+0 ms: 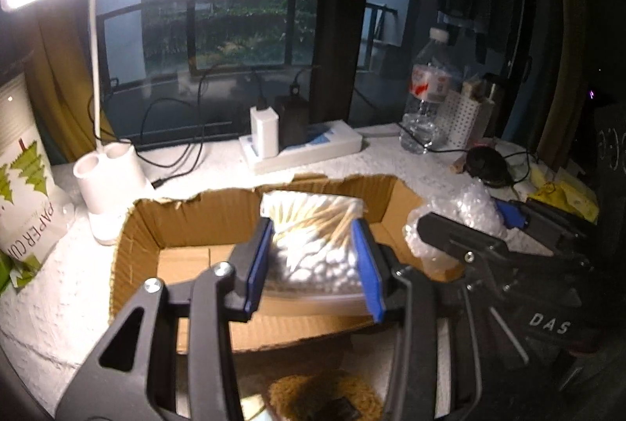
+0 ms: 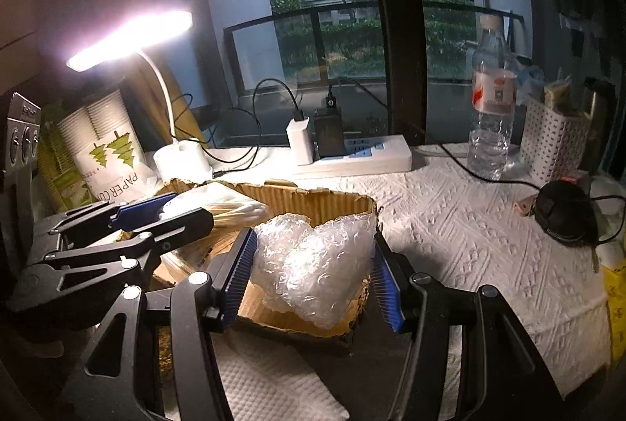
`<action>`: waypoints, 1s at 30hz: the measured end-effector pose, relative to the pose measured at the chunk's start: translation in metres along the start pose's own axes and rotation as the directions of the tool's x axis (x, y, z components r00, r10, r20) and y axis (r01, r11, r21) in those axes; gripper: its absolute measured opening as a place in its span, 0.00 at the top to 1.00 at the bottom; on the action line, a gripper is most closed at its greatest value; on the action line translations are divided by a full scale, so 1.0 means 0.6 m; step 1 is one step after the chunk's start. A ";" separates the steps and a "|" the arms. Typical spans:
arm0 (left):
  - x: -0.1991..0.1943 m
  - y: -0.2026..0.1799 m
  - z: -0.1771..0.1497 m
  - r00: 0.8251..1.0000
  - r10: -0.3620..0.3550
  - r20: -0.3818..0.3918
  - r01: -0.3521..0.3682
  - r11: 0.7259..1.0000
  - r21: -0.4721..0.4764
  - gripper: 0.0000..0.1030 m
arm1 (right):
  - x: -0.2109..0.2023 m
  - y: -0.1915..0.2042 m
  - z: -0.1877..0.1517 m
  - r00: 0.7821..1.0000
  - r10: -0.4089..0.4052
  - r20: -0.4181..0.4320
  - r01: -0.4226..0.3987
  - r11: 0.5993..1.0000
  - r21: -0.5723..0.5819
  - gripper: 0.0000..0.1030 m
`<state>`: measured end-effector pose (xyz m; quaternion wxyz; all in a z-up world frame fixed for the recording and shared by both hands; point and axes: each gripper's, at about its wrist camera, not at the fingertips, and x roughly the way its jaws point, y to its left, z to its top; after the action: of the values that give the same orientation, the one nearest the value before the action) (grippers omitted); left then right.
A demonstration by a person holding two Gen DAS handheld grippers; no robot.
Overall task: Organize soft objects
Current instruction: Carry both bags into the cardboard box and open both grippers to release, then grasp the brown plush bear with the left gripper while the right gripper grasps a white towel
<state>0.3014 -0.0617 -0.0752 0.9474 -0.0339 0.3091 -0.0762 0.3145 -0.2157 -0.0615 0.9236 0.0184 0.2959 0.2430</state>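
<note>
We hold both grippers over an open cardboard box (image 1: 187,225) on the white-covered table (image 2: 469,225). Our left gripper (image 1: 315,264) has its jaws closed partway on a clear pack of cotton swabs (image 1: 313,249), blue pads pressed to its two sides, the pack hanging inside the box above the bare cardboard floor. Our right gripper (image 2: 313,268) has its jaws wider, closed on a wad of bubble wrap (image 2: 313,256) that sits at the box's near right corner, partly over the rim. Whether the wad rests on the box floor we cannot tell. A white perforated basket (image 2: 555,143) at the back right holds packets too blurred to name. The left view shows the box floor and the swab tips clearly, and the right gripper only from the side, beside the wrap. The right view shows the torn right wall of the box, the left gripper from the side with the swabs between its fingers, a water bottle (image 2: 491,116), a power strip (image 2: 364,157) with chargers plugged in, a lamp (image 2: 133,37) and a pack of paper cups (image 2: 101,147).
</note>
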 end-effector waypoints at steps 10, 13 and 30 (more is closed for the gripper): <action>0.028 0.012 -0.010 0.999 0.005 -0.050 -0.007 1.000 -0.030 0.58 | 0.028 -0.007 -0.003 0.999 0.013 -0.041 -0.012 1.000 0.023 0.42; 0.029 0.014 -0.010 0.998 0.003 -0.060 -0.005 0.999 -0.032 0.50 | 0.029 -0.007 -0.003 0.999 -0.005 -0.046 0.006 1.000 0.024 0.41; -0.056 0.040 -0.020 1.000 0.008 -0.004 -0.009 0.997 -0.079 0.31 | -0.038 0.013 0.006 0.997 -0.083 0.001 0.083 0.996 0.015 0.31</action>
<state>0.2707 -0.0329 -0.0682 0.9450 -0.0700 0.3138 -0.0599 0.2969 -0.2189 -0.0451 0.9330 0.0130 0.2973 0.2022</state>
